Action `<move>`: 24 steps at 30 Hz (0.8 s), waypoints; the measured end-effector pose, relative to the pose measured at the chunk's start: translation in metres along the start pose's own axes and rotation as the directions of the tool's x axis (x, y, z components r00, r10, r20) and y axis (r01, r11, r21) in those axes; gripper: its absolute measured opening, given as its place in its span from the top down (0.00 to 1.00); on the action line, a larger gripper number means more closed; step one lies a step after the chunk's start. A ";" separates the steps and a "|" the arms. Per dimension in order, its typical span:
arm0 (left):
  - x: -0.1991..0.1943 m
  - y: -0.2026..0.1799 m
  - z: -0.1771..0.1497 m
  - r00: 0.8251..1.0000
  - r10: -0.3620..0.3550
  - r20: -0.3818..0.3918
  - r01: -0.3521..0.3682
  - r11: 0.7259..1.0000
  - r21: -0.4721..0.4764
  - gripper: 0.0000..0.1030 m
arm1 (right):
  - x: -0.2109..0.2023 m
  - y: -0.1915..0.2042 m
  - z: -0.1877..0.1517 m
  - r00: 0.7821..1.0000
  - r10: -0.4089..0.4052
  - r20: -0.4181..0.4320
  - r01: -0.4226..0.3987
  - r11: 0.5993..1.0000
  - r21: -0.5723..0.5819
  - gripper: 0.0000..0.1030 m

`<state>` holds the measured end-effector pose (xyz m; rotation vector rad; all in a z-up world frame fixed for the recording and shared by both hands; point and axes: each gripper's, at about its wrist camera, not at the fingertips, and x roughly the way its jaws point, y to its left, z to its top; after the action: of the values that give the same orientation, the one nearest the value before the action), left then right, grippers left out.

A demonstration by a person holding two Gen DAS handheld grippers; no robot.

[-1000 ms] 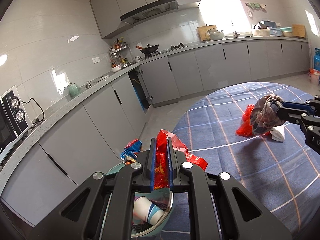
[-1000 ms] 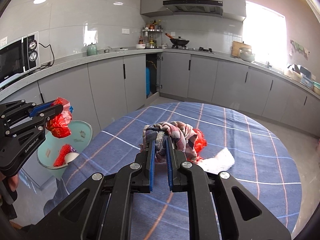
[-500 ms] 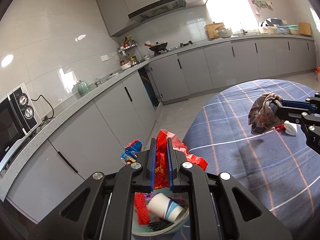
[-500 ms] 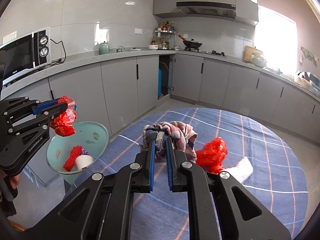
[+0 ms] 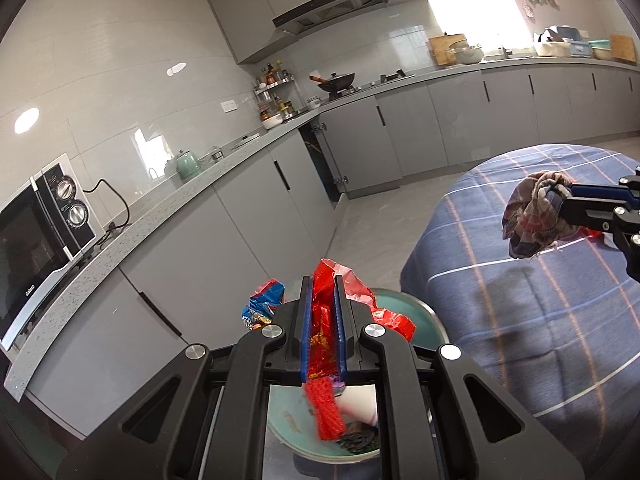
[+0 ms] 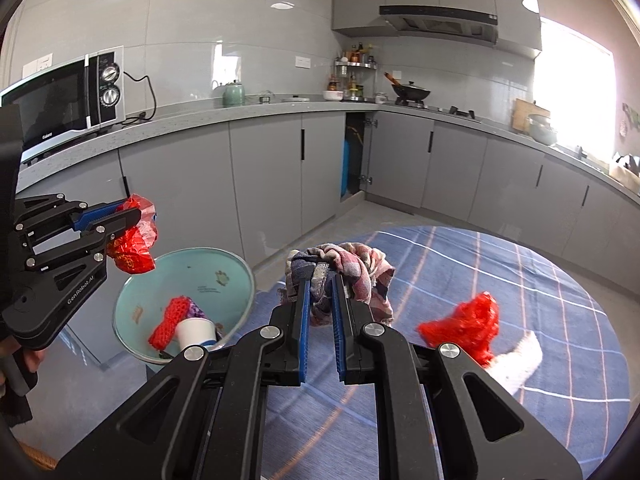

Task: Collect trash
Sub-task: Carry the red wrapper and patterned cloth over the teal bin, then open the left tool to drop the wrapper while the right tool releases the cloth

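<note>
My left gripper is pressed together on a crumpled red wrapper, and the foil sticks out above and to the side of the pads. Directly under it I see the pale green bin standing on the floor beside the table, with a red net piece and a white paper cup already inside. I judge that the wrapper is over the mouth of the bin but close to its rim. If I let go here, the light foil can catch the edge, or stick to the blue pads and not fall at all.

My right gripper is nearly closed and pinches a bunched plaid cloth, which hangs free above the blue checked tablecloth. Only some folds are between the pads, and most of the bundle hangs on one side, so I think it can slip out before it reaches the bin. A loose corner can also drag over the table edge. Both tools go toward the same small opening, and I worry that they can bump each other there.

Farther on the table lie a red crumpled piece and a white tissue, touching each other. They are still not collected, and I could easily pick only one by mistake. Beyond is the grey kitchen counter, well apart.
</note>
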<state>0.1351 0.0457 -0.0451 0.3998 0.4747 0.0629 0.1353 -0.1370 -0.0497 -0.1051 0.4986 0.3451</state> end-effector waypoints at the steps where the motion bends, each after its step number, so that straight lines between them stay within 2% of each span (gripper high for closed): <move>1: 0.001 0.003 -0.001 1.000 0.005 -0.003 -0.005 1.000 -0.004 0.90 | 0.001 0.002 0.001 1.000 0.005 0.000 -0.005 1.000 -0.003 0.89; 24: 0.025 0.043 -0.019 0.997 0.052 -0.055 -0.054 0.998 -0.039 0.90 | 0.039 0.065 0.019 0.993 0.120 -0.020 -0.122 0.990 -0.078 0.89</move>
<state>0.1499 0.0963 -0.0549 0.3718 0.5154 0.1352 0.1531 -0.0615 -0.0535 -0.1545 0.5073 0.4833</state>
